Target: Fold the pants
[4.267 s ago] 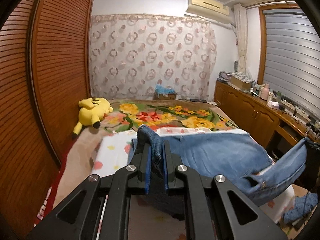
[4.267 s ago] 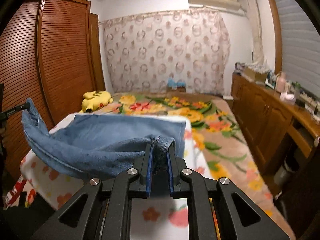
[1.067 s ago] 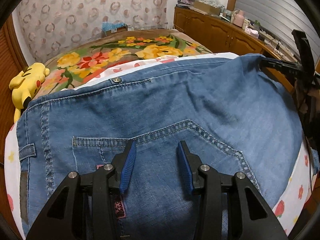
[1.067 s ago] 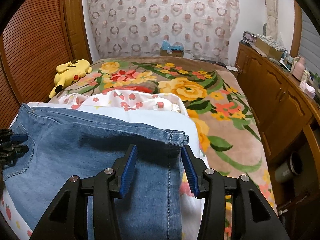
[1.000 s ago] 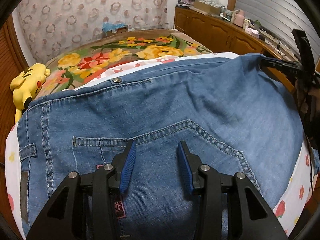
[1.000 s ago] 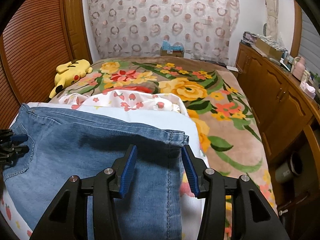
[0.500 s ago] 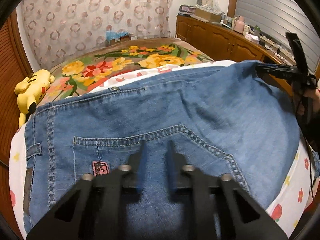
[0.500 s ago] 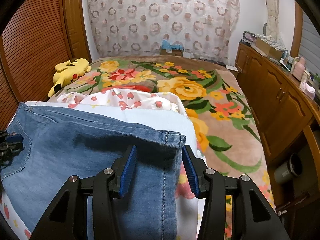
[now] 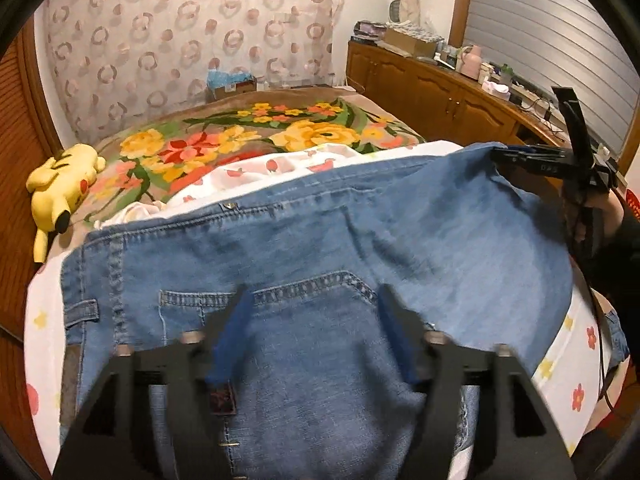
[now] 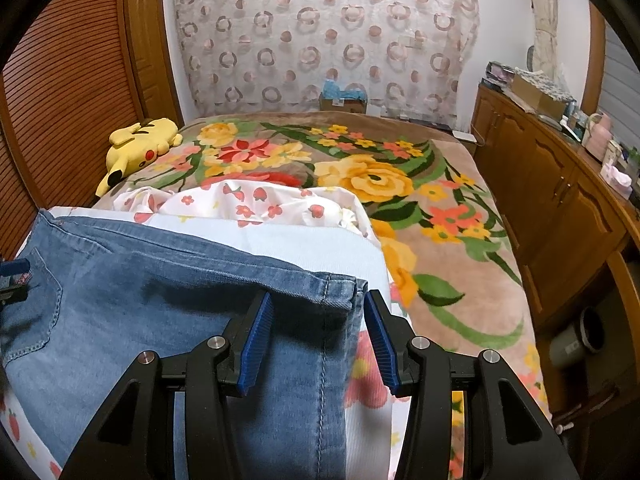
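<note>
Blue jeans [image 9: 400, 232] lie spread flat, back pocket up, on a white flower-print sheet [image 9: 568, 360] at the near end of the bed. My left gripper [image 9: 314, 300] hovers over the back pocket, blurred, its jaws opening with nothing pinched between them. In the right wrist view the folded leg end of the jeans [image 10: 140, 292] lies under my right gripper [image 10: 315, 306], whose blue pads [image 10: 260, 320] stand apart on either side of the hem without pressing it. The right gripper [image 9: 500, 155] also shows at the jeans' far right corner, with a person's hand [image 9: 612, 208] behind it.
A brown blanket with large flowers [image 10: 380, 176] covers the far bed. A yellow plush toy [image 10: 140, 144] lies at its left edge by the slatted wardrobe [image 10: 72, 80]. A wooden cabinet [image 10: 560, 200] with clutter runs along the right.
Both grippers earlier held the jeans up; the jeans now lie flat. In the last second the left jaws snapped shut, then spread wider as the gripper rose slightly. The right gripper stayed put.
</note>
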Demonstrator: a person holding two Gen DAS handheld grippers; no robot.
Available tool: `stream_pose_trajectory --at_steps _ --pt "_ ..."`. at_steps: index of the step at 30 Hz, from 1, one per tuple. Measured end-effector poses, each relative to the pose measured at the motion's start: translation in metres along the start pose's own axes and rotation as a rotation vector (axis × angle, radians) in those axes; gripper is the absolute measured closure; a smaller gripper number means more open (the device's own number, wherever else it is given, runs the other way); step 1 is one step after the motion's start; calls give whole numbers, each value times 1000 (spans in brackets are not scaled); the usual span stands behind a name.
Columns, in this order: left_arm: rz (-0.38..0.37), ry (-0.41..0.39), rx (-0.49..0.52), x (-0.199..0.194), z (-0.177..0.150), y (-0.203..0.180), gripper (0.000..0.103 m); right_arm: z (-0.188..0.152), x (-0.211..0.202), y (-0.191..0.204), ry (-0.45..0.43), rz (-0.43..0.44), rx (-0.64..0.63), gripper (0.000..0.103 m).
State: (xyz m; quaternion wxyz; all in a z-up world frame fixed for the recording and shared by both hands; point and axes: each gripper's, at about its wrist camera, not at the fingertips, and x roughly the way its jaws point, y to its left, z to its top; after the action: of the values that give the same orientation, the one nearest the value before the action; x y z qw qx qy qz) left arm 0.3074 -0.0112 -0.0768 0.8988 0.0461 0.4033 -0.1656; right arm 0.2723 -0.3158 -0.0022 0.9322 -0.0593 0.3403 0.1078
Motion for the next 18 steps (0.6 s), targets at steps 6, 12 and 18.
stream_pose_trajectory --at_steps 6,12,18 --pt "-6 -19 -1 -7 2 0 26 3 5 1 7 22 -15 53" --pt "-13 -23 -12 -11 2 1 26 9 0 0 -16 90 -11 83" --pt "4 -36 -26 -14 0 7 26 26 9 -8 -5 -39 6 88"
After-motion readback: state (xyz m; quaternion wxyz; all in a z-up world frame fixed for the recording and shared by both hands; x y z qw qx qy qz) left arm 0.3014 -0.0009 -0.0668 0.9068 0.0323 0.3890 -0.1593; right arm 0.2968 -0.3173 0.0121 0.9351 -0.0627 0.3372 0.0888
